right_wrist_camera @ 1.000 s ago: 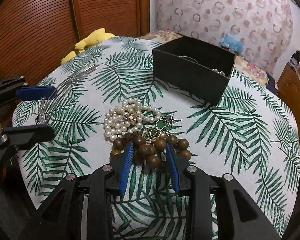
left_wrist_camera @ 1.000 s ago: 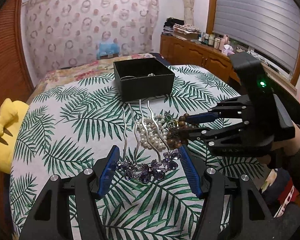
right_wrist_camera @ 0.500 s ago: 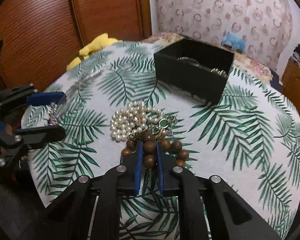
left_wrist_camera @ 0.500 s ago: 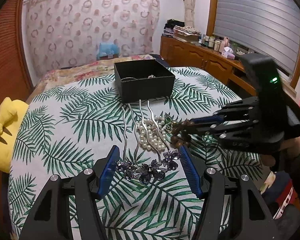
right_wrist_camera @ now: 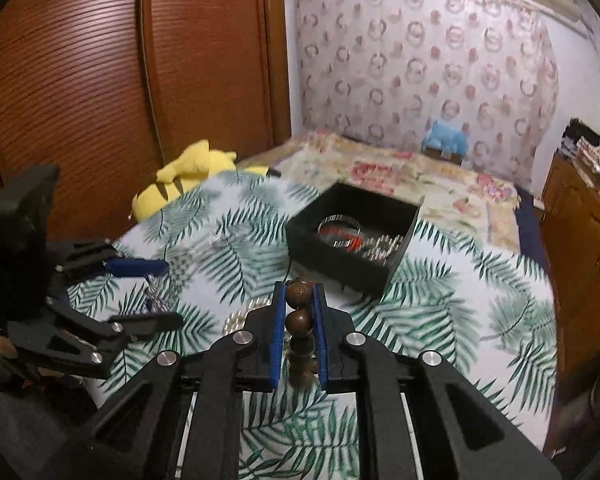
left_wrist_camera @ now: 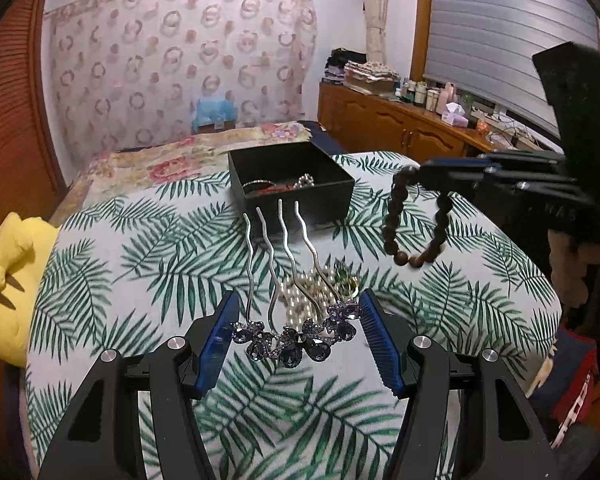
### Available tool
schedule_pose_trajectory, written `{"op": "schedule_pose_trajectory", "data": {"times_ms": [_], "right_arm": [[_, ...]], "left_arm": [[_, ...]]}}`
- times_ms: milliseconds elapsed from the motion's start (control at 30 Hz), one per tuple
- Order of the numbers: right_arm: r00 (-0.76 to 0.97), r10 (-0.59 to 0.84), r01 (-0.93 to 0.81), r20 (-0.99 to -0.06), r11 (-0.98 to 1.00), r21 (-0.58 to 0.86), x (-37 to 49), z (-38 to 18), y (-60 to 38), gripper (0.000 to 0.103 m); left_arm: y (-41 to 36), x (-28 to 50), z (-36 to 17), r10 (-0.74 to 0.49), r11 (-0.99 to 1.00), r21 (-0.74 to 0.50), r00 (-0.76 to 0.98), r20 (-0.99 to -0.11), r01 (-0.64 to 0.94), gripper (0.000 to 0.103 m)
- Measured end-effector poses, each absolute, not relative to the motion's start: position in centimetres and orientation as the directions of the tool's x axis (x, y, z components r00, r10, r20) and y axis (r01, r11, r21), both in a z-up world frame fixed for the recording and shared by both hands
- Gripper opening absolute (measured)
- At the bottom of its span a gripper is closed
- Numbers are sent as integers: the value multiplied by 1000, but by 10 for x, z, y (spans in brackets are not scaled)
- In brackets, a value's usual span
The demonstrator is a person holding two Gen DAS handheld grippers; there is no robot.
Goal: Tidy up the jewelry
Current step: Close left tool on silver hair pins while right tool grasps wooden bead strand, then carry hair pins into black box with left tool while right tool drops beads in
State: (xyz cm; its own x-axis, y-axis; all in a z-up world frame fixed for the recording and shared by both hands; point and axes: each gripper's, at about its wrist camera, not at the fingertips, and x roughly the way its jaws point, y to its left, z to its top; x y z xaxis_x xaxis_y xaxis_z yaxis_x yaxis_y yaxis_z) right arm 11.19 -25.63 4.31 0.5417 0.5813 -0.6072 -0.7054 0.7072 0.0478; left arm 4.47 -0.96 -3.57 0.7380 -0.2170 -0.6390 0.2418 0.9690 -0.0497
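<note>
The right gripper [right_wrist_camera: 299, 312] pinches the wooden bead bracelet [left_wrist_camera: 416, 220] aloft, clear of the pile; the left gripper [left_wrist_camera: 296, 334] clasps the jewelled hair comb [left_wrist_camera: 296, 336] (both likely bound for the far black box [left_wrist_camera: 290, 178]).

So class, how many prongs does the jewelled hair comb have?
4. The hair comb sits between the left claw's fingers, its four wavy silver prongs fanned side by side, tips pointing toward the black box. None seems hidden.

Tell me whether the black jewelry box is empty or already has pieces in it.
Not empty. The open black jewelry box holds a silver bangle, something red, and a beaded piece on its floor.
</note>
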Motion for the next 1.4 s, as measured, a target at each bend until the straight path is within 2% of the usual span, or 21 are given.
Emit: {"op": "schedule_pose_trajectory", "data": {"times_ms": [233,733,1100,1333,1400], "right_arm": [[564,599,-694,-568,717,65,143,60,-261,15],[537,629,-716,-561,692,90,222,81,-242,15],[481,618,-711,-622,690,136,268,37,-223,16],[491,603,-682,-629,715,154,279,23,-234,20],[499,594,-670,-630,726,154,282,20,-239,29]], "left_arm": [[-10,82,-26,-226,966,-50,737,-637,253,59],[-1,153,-9,-244,963,-74,729,-639,257,59],[4,195,-14,-228,967,-69,715,-661,244,59],[-6,216,-18,-232,963,-58,700,-676,263,59],[-12,222,-19,-234,960,-48,693,-682,277,59]]}}
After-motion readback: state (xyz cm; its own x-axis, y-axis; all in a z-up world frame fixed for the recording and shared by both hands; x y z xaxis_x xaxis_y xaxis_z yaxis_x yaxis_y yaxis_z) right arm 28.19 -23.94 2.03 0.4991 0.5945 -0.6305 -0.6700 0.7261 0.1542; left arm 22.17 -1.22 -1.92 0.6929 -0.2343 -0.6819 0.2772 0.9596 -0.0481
